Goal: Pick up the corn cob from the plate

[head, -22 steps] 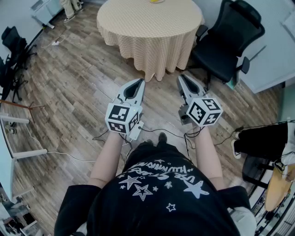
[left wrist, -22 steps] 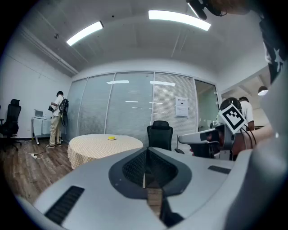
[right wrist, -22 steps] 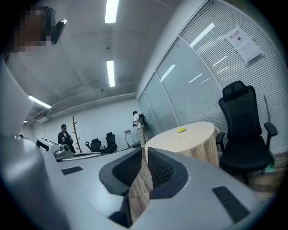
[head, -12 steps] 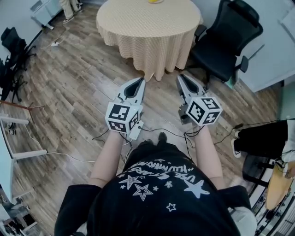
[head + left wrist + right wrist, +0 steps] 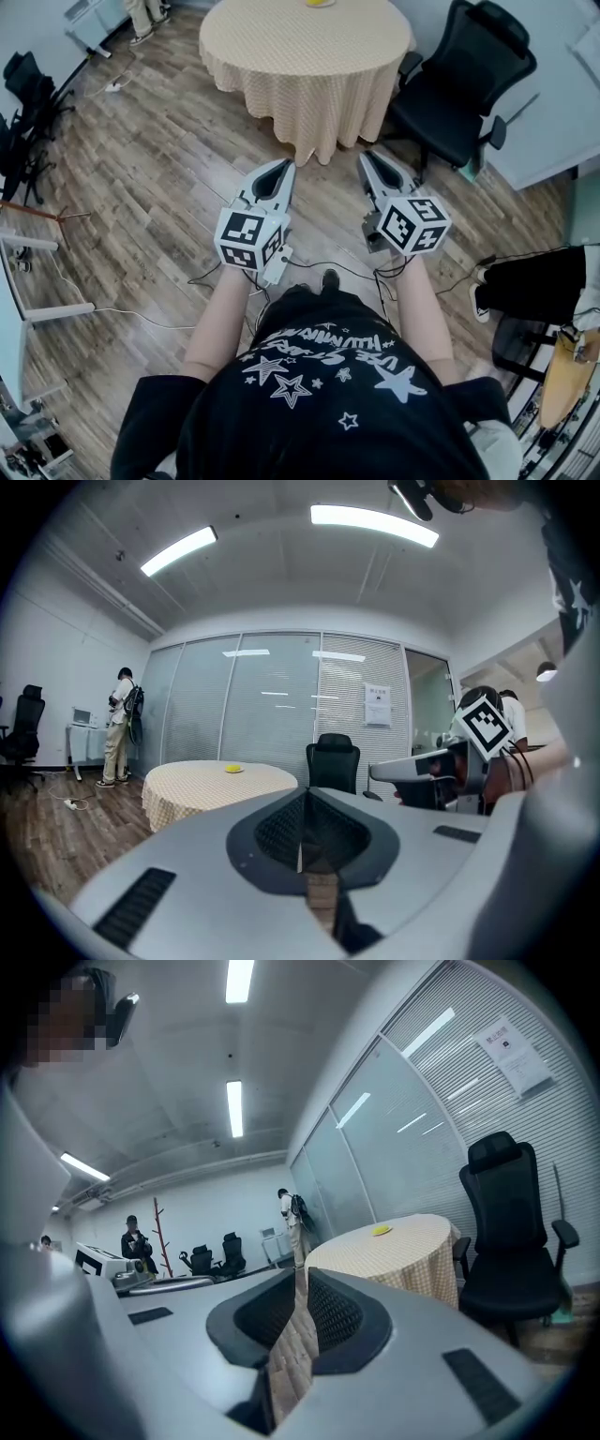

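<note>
A small yellow item, the plate with the corn cob [image 5: 319, 2], lies at the far side of a round table [image 5: 309, 56] with a beige checked cloth, well ahead of me. In the left gripper view the yellow plate [image 5: 233, 769] is a small spot on that table; the right gripper view shows the same plate [image 5: 381, 1231]. I cannot tell corn from plate at this distance. My left gripper [image 5: 286, 165] and right gripper [image 5: 365, 157] are held side by side at waist height, pointing toward the table, far short of it. Both have their jaws together with nothing between them.
A black office chair [image 5: 464, 84] stands right of the table. Cables [image 5: 319, 267] trail across the wooden floor by my feet. A white desk leg [image 5: 37, 309] and black stand [image 5: 28, 103] are at the left. A person [image 5: 120, 726] stands far off by the glass wall.
</note>
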